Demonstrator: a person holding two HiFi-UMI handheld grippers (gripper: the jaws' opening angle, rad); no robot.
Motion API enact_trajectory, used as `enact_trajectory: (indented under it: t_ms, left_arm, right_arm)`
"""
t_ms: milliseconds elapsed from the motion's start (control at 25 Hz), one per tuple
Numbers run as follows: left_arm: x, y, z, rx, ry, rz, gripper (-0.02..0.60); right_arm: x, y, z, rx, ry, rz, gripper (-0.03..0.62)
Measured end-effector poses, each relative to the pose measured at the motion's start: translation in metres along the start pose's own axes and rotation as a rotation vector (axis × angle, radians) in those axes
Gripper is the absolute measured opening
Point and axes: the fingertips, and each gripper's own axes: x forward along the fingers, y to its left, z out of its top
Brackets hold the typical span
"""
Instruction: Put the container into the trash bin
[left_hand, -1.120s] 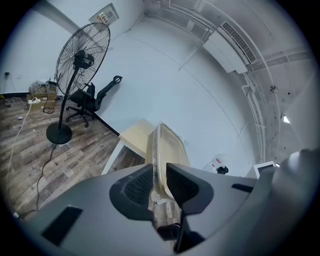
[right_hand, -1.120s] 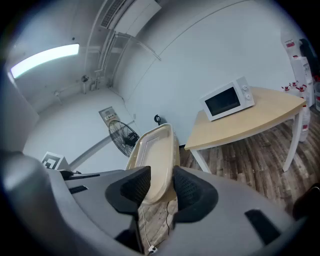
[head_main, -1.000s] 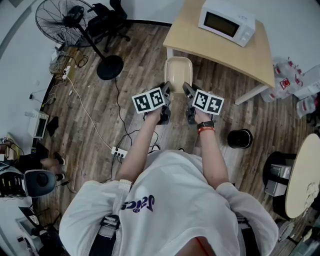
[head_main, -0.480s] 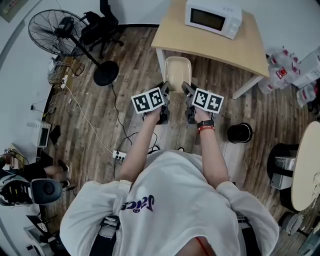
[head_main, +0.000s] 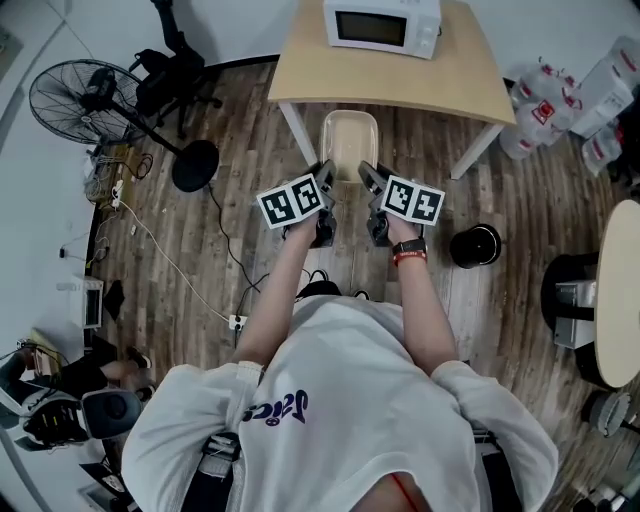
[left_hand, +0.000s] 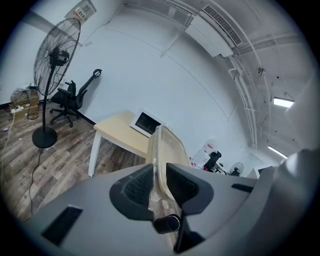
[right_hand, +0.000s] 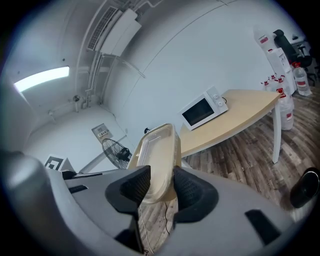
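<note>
A beige plastic container (head_main: 350, 140) hangs in the air in front of me, gripped from both sides. My left gripper (head_main: 327, 172) is shut on its left rim, which runs thin and edge-on between the pads in the left gripper view (left_hand: 165, 150). My right gripper (head_main: 366, 174) is shut on the right side, where the container (right_hand: 157, 155) fills the gap between the pads. The black round trash bin (head_main: 473, 245) stands on the wooden floor to the right of my right arm, and shows at the edge of the right gripper view (right_hand: 305, 187).
A light wooden table (head_main: 300, 75) with a white microwave (head_main: 380, 25) stands just beyond the container. A standing fan (head_main: 75, 100) and an office chair (head_main: 170, 65) are at the left, with cables and a power strip (head_main: 238, 322). Water bottles (head_main: 545, 85) and a round table (head_main: 620, 290) are at the right.
Both grippers have travelled across the room with the container held between them. The table and microwave have slid left in the head view; the fan has shifted to the left edge.
</note>
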Motion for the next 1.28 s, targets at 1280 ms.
enact_trajectory:
  t_ms: [1280]
  left_arm:
    - [0.212,-0.131,0.003,0.154,0.359,-0.471,0.094]
  right_arm:
    - [-0.05,-0.161,0.124,0.179,-0.364,-0.433,0.164]
